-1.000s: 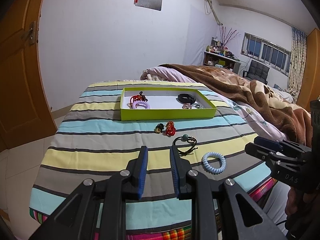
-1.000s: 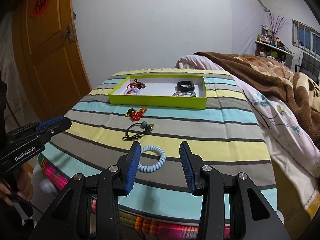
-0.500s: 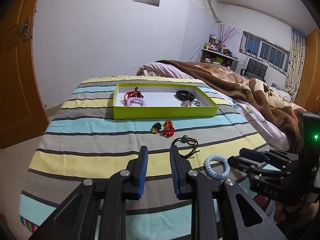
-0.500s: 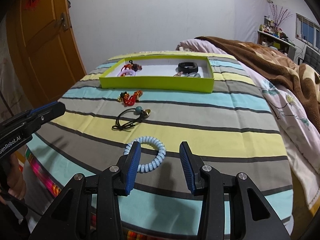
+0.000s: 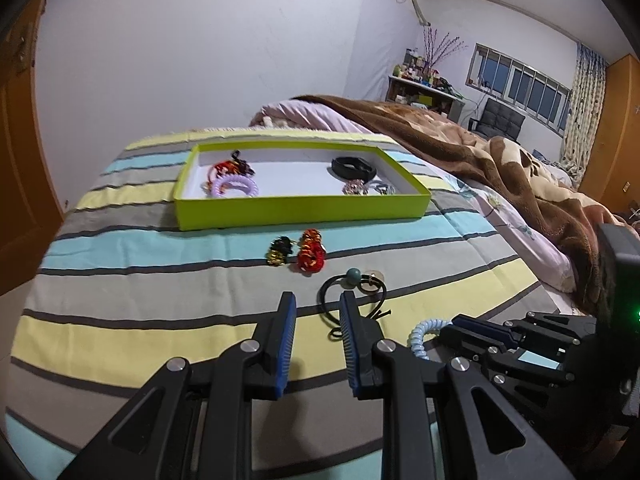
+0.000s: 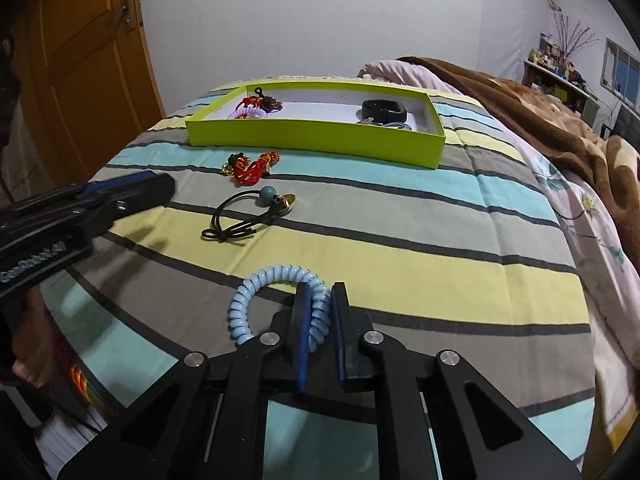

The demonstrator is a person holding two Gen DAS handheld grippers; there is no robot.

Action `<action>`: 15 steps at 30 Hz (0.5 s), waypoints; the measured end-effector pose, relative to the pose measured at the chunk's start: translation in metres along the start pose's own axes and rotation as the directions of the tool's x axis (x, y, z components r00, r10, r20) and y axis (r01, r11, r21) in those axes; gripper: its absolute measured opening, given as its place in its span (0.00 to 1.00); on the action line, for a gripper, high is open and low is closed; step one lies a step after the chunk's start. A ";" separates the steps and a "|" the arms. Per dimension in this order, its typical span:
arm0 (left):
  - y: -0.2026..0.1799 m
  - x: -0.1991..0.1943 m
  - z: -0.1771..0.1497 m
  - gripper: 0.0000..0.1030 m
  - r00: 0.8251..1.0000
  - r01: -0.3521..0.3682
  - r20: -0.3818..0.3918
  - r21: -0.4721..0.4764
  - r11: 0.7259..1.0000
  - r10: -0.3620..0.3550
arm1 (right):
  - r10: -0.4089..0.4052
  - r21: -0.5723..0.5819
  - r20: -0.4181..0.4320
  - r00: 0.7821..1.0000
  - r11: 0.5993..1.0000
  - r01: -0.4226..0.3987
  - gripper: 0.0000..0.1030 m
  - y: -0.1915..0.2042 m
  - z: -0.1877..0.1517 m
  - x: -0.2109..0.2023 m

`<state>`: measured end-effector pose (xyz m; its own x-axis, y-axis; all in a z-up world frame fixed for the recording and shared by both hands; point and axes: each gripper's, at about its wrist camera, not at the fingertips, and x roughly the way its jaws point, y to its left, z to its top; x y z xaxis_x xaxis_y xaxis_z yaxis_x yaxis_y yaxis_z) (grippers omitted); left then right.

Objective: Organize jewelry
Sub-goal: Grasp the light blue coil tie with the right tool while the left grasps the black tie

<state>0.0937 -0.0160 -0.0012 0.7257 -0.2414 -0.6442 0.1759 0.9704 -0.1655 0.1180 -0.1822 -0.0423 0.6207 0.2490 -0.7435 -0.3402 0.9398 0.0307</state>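
Where they gaped before, right gripper (image 6: pixel 320 300) jaws now pinch the blue coil band (image 6: pixel 256 292).

A bed covered by a striped sheet (image 6: pixel 420 216) carries everything. Clamped between the right gripper's (image 6: pixel 320 304) pads lies a light blue coil hair tie (image 6: pixel 256 292). Just beyond it, nearer the left gripper (image 5: pixel 316 312), rests a black cord hair tie (image 6: pixel 244 216) with a teal bead. Farther ahead lie red and black knotted ornaments (image 6: pixel 250 166), then the lime-green tray (image 6: pixel 316 136). A brown blanket (image 6: pixel 520 112) lies off to the right.
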 end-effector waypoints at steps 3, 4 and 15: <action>-0.001 0.013 0.001 0.23 0.999 0.011 -0.030 -0.007 1.000 -0.011 | -0.007 0.014 0.004 1.000 1.000 0.007 0.09 -0.006 0.001 0.000; -0.001 0.018 0.001 0.23 0.999 0.013 -0.045 -0.012 1.000 -0.013 | -0.010 0.023 0.006 1.000 1.000 0.010 0.09 -0.009 0.002 0.000; -0.009 0.049 0.005 0.23 0.992 -0.025 -0.127 -0.003 1.000 0.024 | -0.009 0.077 0.018 1.000 0.997 0.008 0.09 -0.034 0.007 0.000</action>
<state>0.1308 -0.0361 -0.0278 0.6391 -0.2166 -0.7379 0.1560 0.9761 -0.1514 0.1347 -0.2128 -0.0381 0.6362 0.2443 -0.7318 -0.2800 0.9570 0.0761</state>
